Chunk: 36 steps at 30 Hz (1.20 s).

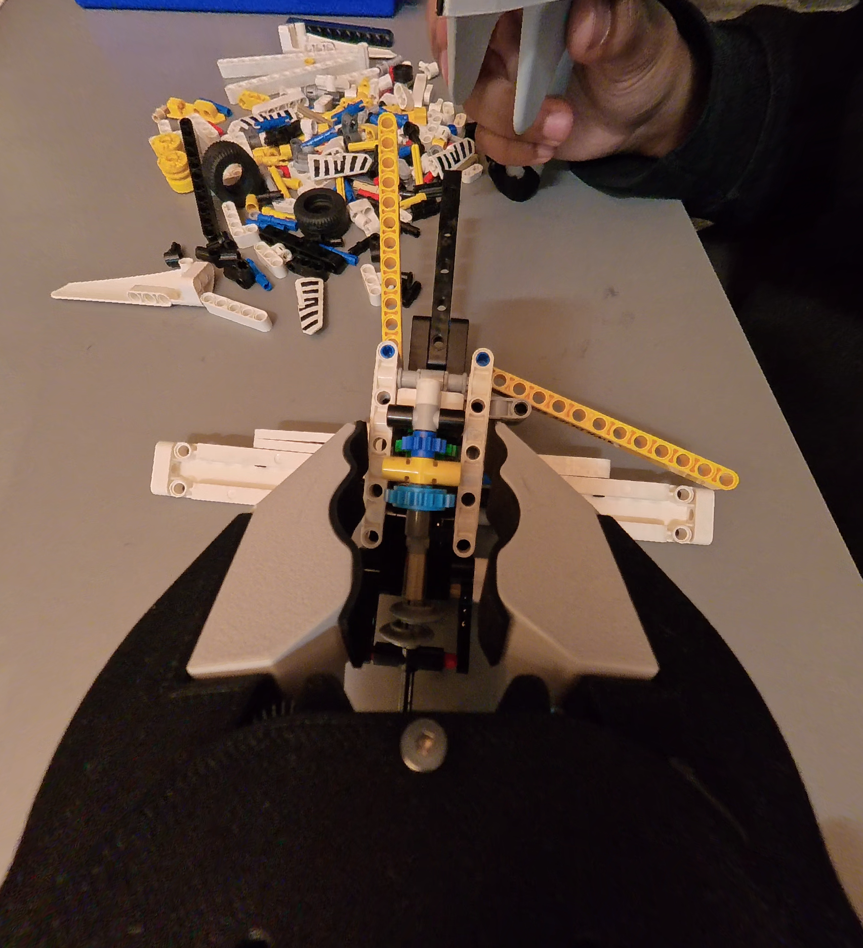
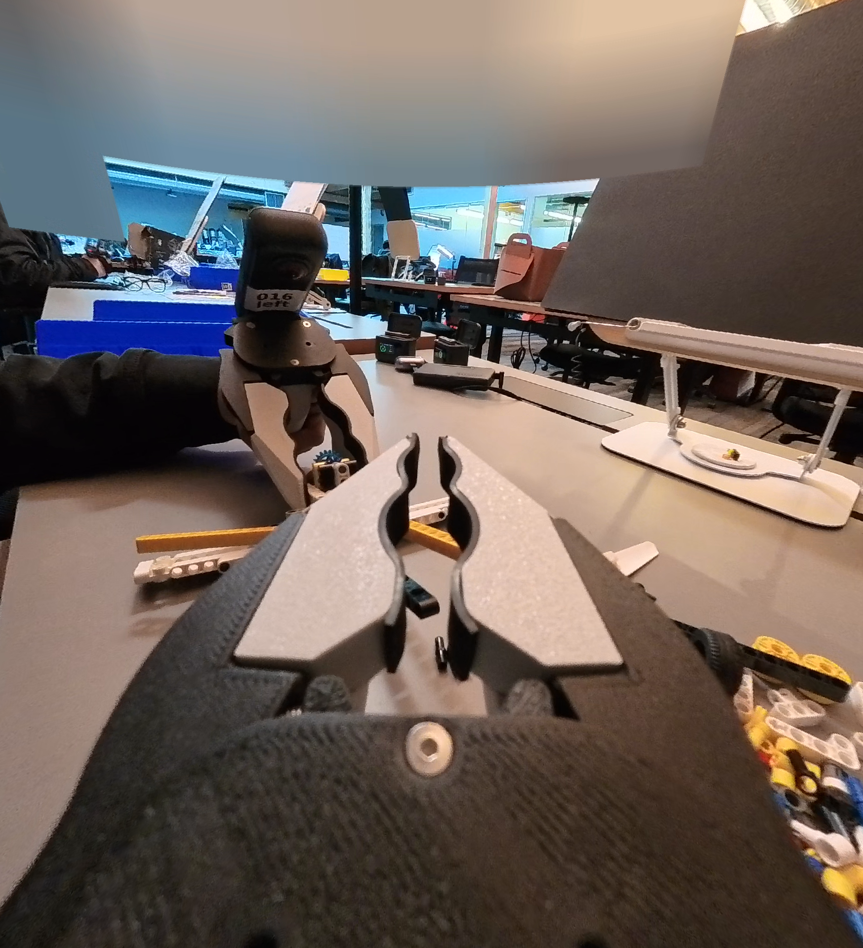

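Observation:
My left gripper (image 1: pixel 426 431) is shut on a small brick-built gear assembly (image 1: pixel 426 461). It has two white holed side beams, blue gears, a yellow connector and a grey axle. The pads press on its two sides. A black holed beam (image 1: pixel 447 246) sticks out from its far end. The right wrist view shows the left gripper (image 2: pixel 331 477) holding the assembly (image 2: pixel 329 469) low on the table. My right gripper (image 2: pixel 428 441) hovers above the table with its fingertips a narrow gap apart and nothing between them. Small black pieces (image 2: pixel 421 603) show below, through the gap.
Two long yellow beams (image 1: pixel 388 231) (image 1: pixel 614 431) and white panels (image 1: pixel 203 469) lie around the assembly. A pile of loose parts (image 1: pixel 316 143) lies beyond it and also shows in the right wrist view (image 2: pixel 829 759). The hand on the right gripper (image 1: pixel 598 77) is at the top right. A lamp base (image 2: pixel 727 477) stands at the right. Spacing between my two grippers at the tips: around 12 cm.

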Tool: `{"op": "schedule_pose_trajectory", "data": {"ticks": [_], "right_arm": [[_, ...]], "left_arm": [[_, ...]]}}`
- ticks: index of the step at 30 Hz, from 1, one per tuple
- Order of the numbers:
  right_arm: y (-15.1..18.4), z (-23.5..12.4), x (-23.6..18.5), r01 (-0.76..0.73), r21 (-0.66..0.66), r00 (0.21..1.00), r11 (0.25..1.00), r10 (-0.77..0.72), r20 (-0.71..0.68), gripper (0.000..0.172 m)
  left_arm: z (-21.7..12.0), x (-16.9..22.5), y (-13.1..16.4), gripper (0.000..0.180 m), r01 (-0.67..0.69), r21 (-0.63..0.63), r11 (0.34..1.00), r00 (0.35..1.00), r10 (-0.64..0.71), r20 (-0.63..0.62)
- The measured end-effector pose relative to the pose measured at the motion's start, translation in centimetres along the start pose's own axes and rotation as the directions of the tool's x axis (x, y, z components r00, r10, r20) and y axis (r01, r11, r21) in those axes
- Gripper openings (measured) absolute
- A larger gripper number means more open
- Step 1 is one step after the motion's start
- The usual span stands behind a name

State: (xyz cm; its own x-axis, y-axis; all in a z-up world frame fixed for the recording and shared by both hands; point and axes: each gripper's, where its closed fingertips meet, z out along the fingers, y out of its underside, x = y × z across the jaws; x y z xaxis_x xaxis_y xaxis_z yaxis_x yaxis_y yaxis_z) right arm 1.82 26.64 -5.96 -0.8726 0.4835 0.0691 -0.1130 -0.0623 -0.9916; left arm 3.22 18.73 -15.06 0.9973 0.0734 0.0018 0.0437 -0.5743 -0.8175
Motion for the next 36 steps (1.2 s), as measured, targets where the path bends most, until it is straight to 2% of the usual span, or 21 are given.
{"op": "schedule_pose_trajectory", "data": {"ticks": [19, 24, 27, 31, 34, 36], "right_arm": [[-0.1, -0.1, 0.1, 0.001, 0.006, 1.0, 1.0, -0.001, -0.009, 0.006], [-0.6, -0.7, 1.6, 0.003, 0.043, 0.996, 0.999, 0.001, -0.091, 0.013], [-1.7, -1.7, 2.7, 0.009, 0.105, 0.988, 0.994, 0.008, -0.156, 0.013], [-2.2, -2.3, 3.2, -0.04, 0.156, 0.985, 0.987, 0.065, -0.16, 0.013], [-1.9, -2.1, 3.1, -0.045, 0.136, 0.986, 0.99, 0.066, -0.152, 0.014], [-1.7, -2.0, 2.9, -0.028, 0.121, 0.988, 0.992, 0.046, -0.15, 0.013]], "left_arm": [[-0.2, -0.3, -0.1, 0.046, 0.013, 0.037, 0.999, 1.0, -0.013, 0.002], [-0.8, -0.8, -1.2, 0.045, 0.12, 0.127, 0.985, 0.992, -0.116, -0.04], [-2.2, -1.2, -2.9, 0.045, 0.244, 0.254, 0.936, 0.968, -0.218, -0.126], [-4.3, -2.2, -4.8, 0.045, 0.38, 0.399, 0.834, 0.923, -0.313, -0.225], [-6.0, -2.7, -6.2, 0.045, 0.488, 0.489, 0.723, 0.87, -0.359, -0.338], [-7.6, -2.8, -7.4, 0.044, 0.574, 0.542, 0.614, 0.814, -0.358, -0.457]]}}
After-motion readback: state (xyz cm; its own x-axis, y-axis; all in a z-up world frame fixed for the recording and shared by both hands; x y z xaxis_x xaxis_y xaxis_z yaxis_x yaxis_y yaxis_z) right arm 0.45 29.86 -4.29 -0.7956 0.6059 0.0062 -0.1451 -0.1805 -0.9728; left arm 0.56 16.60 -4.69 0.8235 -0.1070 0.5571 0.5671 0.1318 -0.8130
